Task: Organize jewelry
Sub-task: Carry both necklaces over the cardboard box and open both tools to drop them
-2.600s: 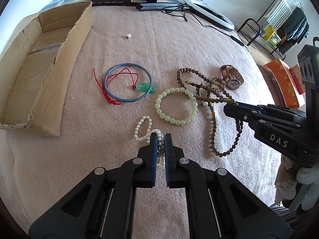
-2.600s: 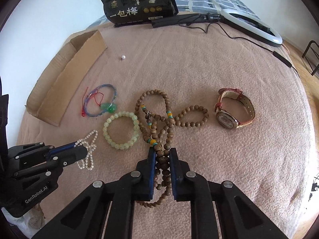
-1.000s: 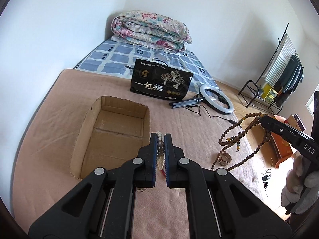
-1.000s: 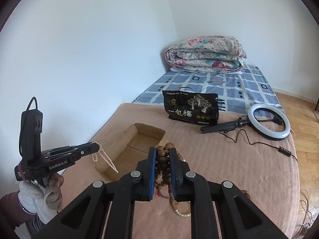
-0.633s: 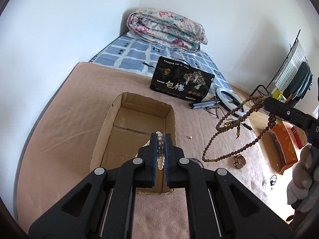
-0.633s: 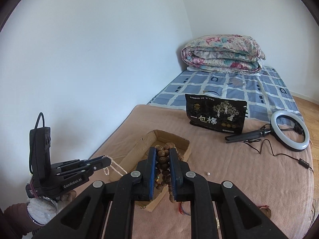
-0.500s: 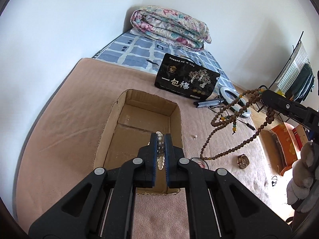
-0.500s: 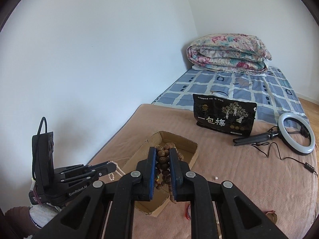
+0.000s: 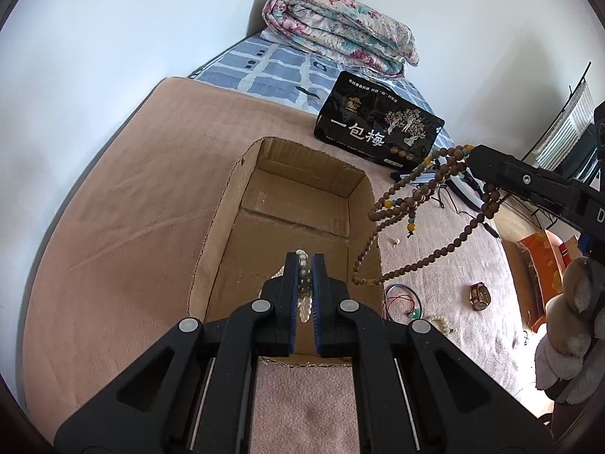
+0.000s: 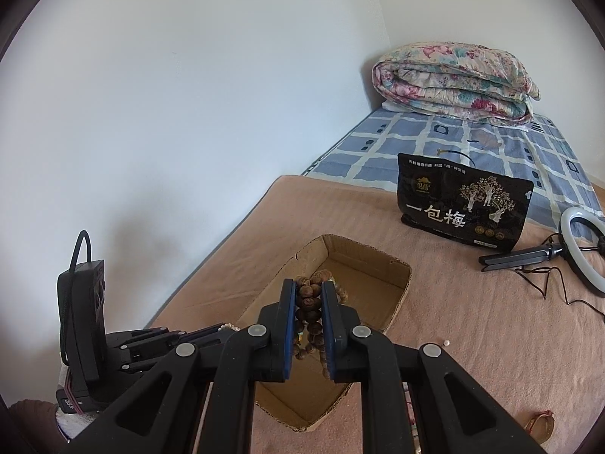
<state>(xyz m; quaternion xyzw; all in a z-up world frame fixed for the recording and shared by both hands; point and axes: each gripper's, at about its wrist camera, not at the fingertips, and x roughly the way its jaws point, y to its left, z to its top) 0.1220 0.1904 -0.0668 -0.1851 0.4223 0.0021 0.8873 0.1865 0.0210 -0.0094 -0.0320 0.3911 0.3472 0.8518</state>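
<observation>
My left gripper (image 9: pixel 303 261) is shut on a white pearl bracelet (image 9: pixel 302 265) and holds it over the near end of an open cardboard box (image 9: pixel 227 212). My right gripper (image 10: pixel 308 287) is shut on a long brown wooden bead necklace (image 10: pixel 308 302). In the left wrist view the necklace (image 9: pixel 412 200) hangs from the right gripper (image 9: pixel 478 159) beside the box's right wall. The box (image 10: pixel 397 295) lies below my right gripper. The left gripper (image 10: pixel 211 331) also shows at lower left in the right wrist view.
On the pink blanket right of the box lie a blue bangle with red cord (image 9: pixel 402 297), a green bead bracelet (image 9: pixel 440 321), a watch (image 9: pixel 479 295) and a loose pearl (image 9: pixel 395 242). A black bag (image 9: pixel 378 132), a ring light (image 10: pixel 578 242) and a folded quilt (image 9: pixel 340 34) lie beyond.
Both grippers lifted their beads off the blanket and carried them left to the box. In the last half second both came closer over the box, the necklace swinging toward its right wall.
</observation>
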